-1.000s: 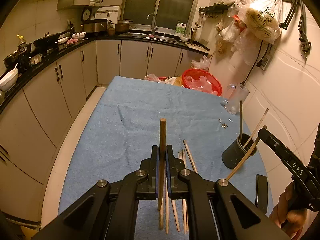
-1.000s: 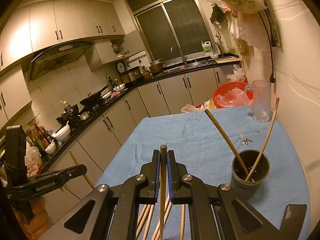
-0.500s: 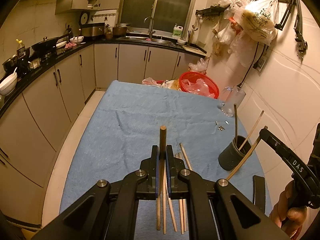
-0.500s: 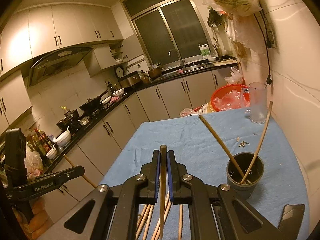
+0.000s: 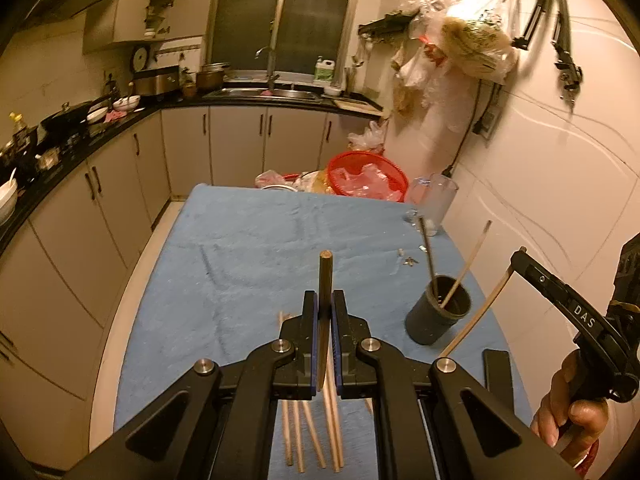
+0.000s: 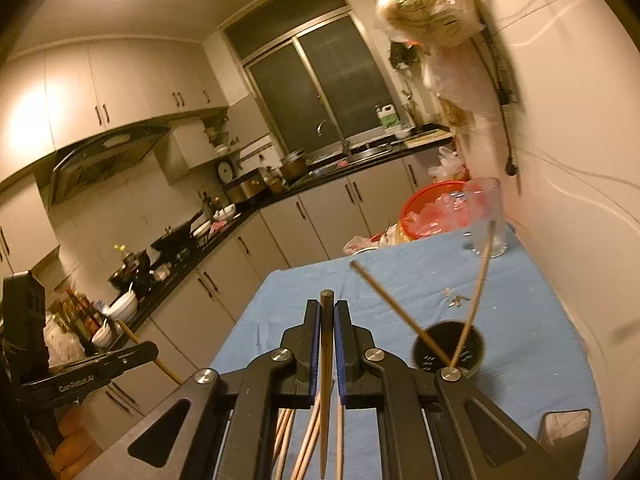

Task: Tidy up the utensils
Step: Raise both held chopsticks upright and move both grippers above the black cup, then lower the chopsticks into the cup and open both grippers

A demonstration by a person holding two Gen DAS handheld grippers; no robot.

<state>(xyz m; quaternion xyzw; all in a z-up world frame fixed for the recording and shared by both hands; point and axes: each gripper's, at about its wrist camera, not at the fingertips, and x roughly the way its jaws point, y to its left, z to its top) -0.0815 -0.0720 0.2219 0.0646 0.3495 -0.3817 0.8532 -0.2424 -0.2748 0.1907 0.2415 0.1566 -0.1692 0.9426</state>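
My left gripper (image 5: pixel 325 304) is shut on a brown chopstick (image 5: pixel 325 272) that points up and away, above several loose chopsticks (image 5: pixel 308 432) lying on the blue cloth. My right gripper (image 6: pixel 327 312) is shut on a dark chopstick (image 6: pixel 327 336), held high over more loose chopsticks (image 6: pixel 308 440). In the left wrist view the right gripper (image 5: pixel 516 258) holds its chopstick (image 5: pixel 478 312) just right of the black cup (image 5: pixel 438 310). The cup (image 6: pixel 448 350) holds two chopsticks. The left gripper (image 6: pixel 148 350) shows at the left of the right wrist view.
A blue cloth (image 5: pixel 248 248) covers the table. At its far end stand a red basket (image 5: pixel 366 176) and a clear glass mug (image 5: pixel 438 200). Small metal bits (image 5: pixel 408 260) lie near the cup. A white wall runs along the right; cabinets line the left.
Both grippers have risen and pulled back, each still holding its chopstick. The cup and table look lower and farther. The right wrist view has tilted.
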